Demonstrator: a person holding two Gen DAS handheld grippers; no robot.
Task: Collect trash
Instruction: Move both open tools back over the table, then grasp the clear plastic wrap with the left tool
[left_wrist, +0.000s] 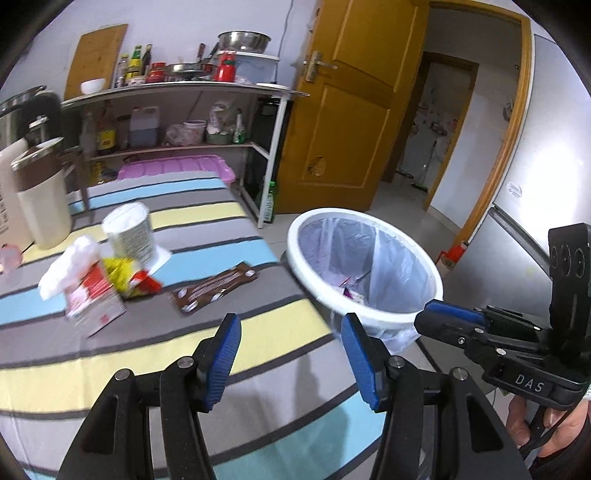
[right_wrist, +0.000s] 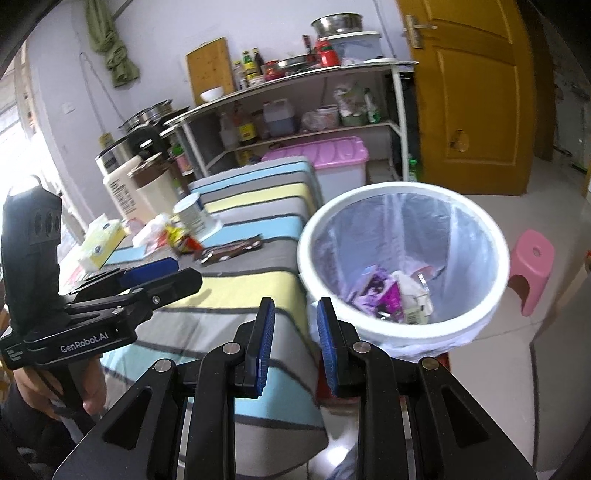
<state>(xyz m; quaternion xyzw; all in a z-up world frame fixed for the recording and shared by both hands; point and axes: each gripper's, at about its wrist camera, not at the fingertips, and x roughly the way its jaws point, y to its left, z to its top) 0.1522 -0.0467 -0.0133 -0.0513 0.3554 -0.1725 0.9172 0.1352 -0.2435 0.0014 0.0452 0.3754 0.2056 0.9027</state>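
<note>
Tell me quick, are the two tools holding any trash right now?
Left tool: open, holding nothing.
Right tool: open, narrower gap, holding nothing.

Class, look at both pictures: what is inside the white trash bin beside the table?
The white trash bin holds a clear liner, a purple wrapper and pale crumpled packaging. Anything beneath them is covered.

Left claw (left_wrist: 291, 354) wide apart, empty, right claw (right_wrist: 295, 343) narrower gap, empty, both angled down
</note>
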